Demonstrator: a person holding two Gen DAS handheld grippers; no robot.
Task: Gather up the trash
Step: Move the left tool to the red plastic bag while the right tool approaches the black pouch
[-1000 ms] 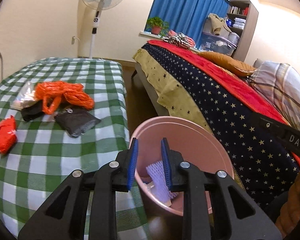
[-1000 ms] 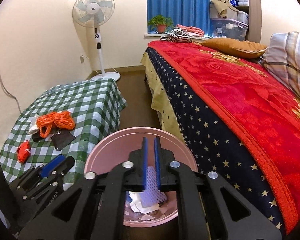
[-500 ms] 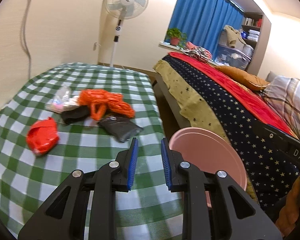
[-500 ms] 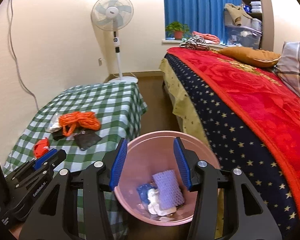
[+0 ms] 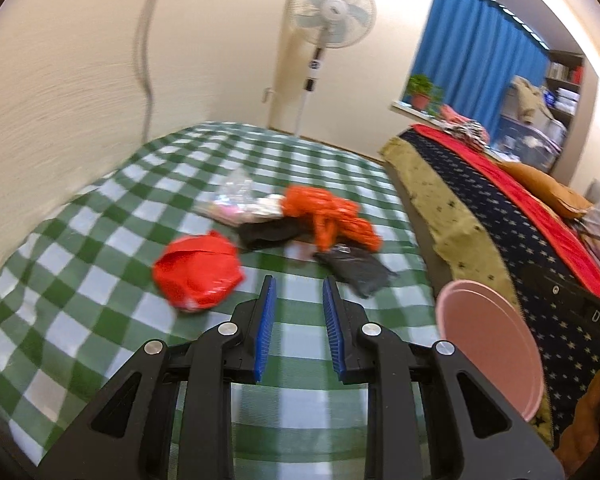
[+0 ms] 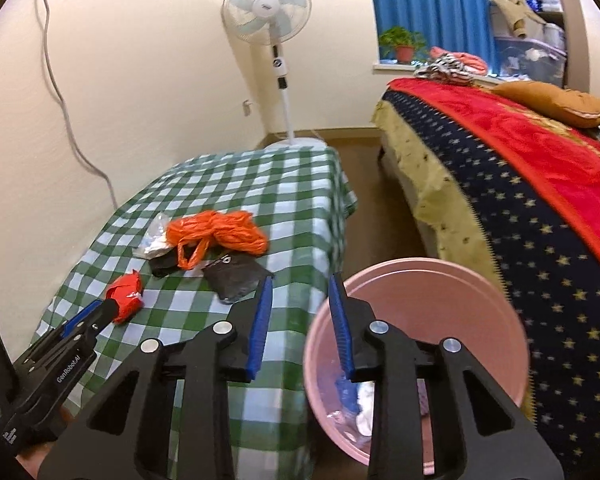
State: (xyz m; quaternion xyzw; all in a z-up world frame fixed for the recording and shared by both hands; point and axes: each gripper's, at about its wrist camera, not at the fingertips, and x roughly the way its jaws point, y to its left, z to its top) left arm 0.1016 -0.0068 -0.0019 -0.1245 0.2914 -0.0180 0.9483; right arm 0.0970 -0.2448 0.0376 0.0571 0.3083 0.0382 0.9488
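Trash lies on the green checked table [image 5: 80, 320]: a crumpled red wrapper [image 5: 198, 274], an orange plastic bag [image 5: 328, 216], a black pouch [image 5: 356, 268], a dark scrap [image 5: 266, 234] and clear plastic [image 5: 236, 196]. My left gripper [image 5: 298, 292] hovers open and empty just right of the red wrapper. In the right wrist view it [image 6: 100, 312] almost touches the wrapper [image 6: 126, 296]. My right gripper [image 6: 300, 286] hangs between the table edge and the pink bin [image 6: 420, 320]. Its jaws are closing with nothing between them. Inside the bin lies blue and white trash [image 6: 352, 396].
A bed with a starred navy and red cover [image 6: 540, 200] runs along the right, close behind the bin. A standing fan [image 6: 268, 12] is by the far wall beyond the table [image 6: 260, 176]. A cable [image 6: 60, 80] hangs down the left wall.
The right gripper opened and dropped a purple mesh piece into the bin, then narrowed again and shifted left. The left gripper swung from above the bin to over the table's trash.
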